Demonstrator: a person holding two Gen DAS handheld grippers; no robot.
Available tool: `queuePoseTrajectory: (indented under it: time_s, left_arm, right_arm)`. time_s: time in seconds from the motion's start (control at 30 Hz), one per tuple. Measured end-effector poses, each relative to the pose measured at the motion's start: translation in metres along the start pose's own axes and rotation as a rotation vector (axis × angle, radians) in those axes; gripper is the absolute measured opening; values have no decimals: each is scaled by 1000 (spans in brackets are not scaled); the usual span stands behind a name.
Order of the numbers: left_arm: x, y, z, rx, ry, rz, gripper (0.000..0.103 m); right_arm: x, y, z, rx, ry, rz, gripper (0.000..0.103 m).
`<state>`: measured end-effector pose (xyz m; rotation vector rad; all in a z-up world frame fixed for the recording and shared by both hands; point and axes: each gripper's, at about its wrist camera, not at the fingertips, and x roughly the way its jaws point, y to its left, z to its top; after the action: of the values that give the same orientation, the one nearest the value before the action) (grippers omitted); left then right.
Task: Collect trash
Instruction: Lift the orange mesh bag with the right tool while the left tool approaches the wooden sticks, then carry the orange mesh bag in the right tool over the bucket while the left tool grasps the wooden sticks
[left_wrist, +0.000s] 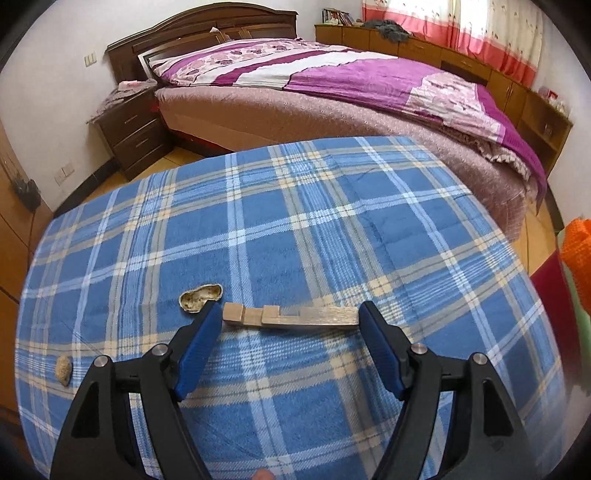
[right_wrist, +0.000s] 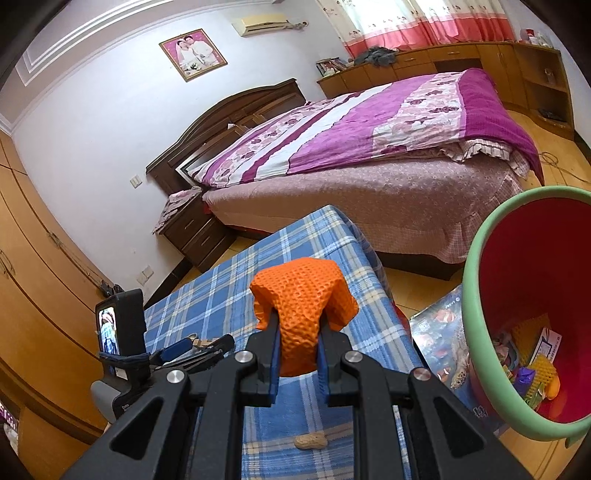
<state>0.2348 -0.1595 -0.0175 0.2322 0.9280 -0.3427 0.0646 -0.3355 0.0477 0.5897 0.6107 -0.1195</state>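
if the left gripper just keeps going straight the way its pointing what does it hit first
Most likely the notched wooden piece, lying crosswise between the open left gripper fingertips on the blue plaid cloth. Depth is hard to judge.

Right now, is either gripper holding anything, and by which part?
The right gripper is shut on the orange textured foam piece, pinching its narrow lower end. The left gripper holds nothing; its open jaws flank the notched wooden stick.

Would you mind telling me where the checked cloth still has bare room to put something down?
The checked cloth is bare over its whole far half, from the wooden piece to the edge facing the bed. It is crowded near the left gripper: peanut shell, wooden piece, and a peanut at the left edge.
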Motion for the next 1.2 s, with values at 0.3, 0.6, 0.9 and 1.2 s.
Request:
queuePoseTrajectory:
  time_s: [0.3, 0.6, 0.9, 1.2]
  left_arm:
    - [3, 0, -1, 22, -5, 40, 76]
    - [6, 4, 2, 18, -18, 38, 76]
    - [-16, 7, -6, -5, -63, -41, 76]
    - [-77, -14, -13, 28, -155, -124, 76]
  right_arm:
    - [-2, -7, 0, 14, -3, 3, 18]
    - [0, -10, -2, 24, 4, 1, 18]
    - [-5, -10, -1, 21, -13, -1, 18]
    - [-34, -11, -3, 16, -55, -12, 18]
